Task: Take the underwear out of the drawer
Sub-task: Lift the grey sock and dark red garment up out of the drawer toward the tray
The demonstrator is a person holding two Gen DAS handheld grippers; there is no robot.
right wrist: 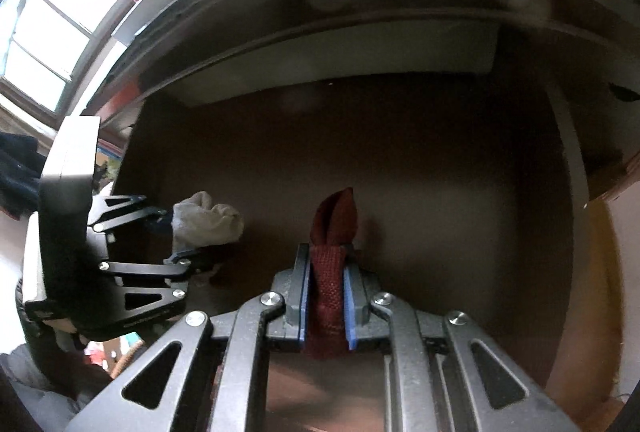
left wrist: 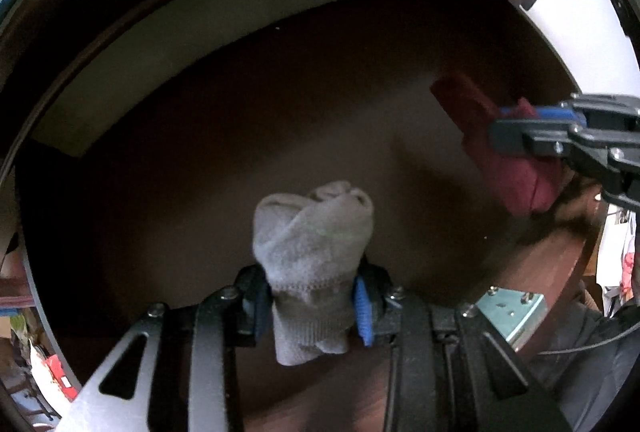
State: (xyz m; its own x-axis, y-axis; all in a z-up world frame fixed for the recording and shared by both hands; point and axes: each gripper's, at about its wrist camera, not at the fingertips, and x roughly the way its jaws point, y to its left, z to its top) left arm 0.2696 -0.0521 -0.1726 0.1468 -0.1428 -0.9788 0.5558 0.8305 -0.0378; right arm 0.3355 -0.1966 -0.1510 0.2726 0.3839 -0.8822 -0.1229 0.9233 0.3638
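From the left wrist, the left gripper point(left wrist: 312, 302) pinched a grey rolled garment point(left wrist: 312, 252) above the dark drawer floor point(left wrist: 280, 119), seemingly lifted clear. From the right wrist, the right gripper point(right wrist: 326, 306) clamped a maroon garment point(right wrist: 334, 232); a window point(right wrist: 52, 27) lit the blurred room.

No text, label, brand, number or sign can be read in either view. The left gripper's side plate point(right wrist: 154, 318) bears a faint raised line of lettering, too small and blurred to make out. A red and white item point(left wrist: 56, 378) at the lower left edge of the left wrist view may carry print, but it is too blurred to read.
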